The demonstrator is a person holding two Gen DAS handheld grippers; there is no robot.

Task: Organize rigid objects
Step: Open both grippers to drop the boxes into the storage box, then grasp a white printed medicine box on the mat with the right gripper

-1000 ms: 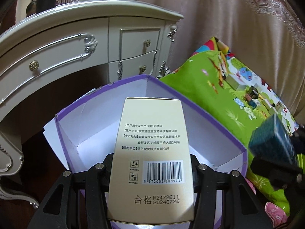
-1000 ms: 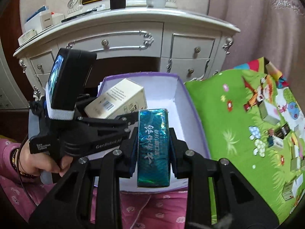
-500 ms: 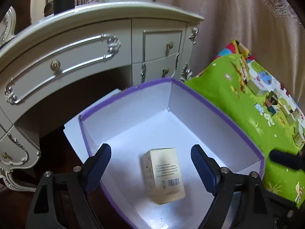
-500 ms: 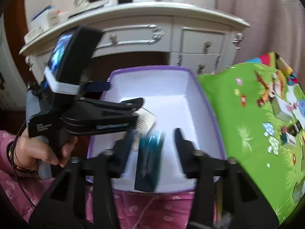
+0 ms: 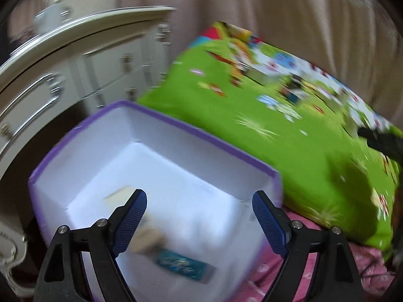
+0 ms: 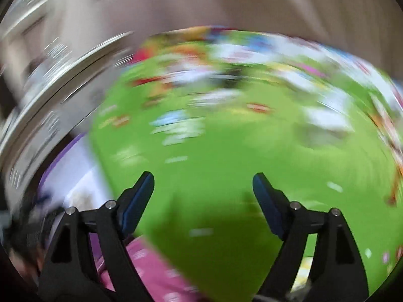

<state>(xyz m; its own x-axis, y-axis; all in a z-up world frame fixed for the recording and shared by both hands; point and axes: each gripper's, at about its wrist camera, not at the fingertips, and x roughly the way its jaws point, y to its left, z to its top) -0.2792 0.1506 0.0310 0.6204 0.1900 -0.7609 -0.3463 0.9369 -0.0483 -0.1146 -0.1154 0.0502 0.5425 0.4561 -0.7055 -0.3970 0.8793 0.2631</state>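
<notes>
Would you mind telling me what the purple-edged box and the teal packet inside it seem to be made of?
The box looks like matte cardboard: thin straight walls, crisp folded corners, plain white inside. The teal packet seems a glossy, foil-like printed carton, judging by its shimmer, though blur leaves that uncertain.

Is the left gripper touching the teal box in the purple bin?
Apart. In the left wrist view the left gripper stands open with nothing between its pads, while the teal box lies on the floor of the purple bin below them.

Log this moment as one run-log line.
left gripper: open, empty | right gripper: jaws just opened, empty | teal box, beige box: in purple box
</notes>
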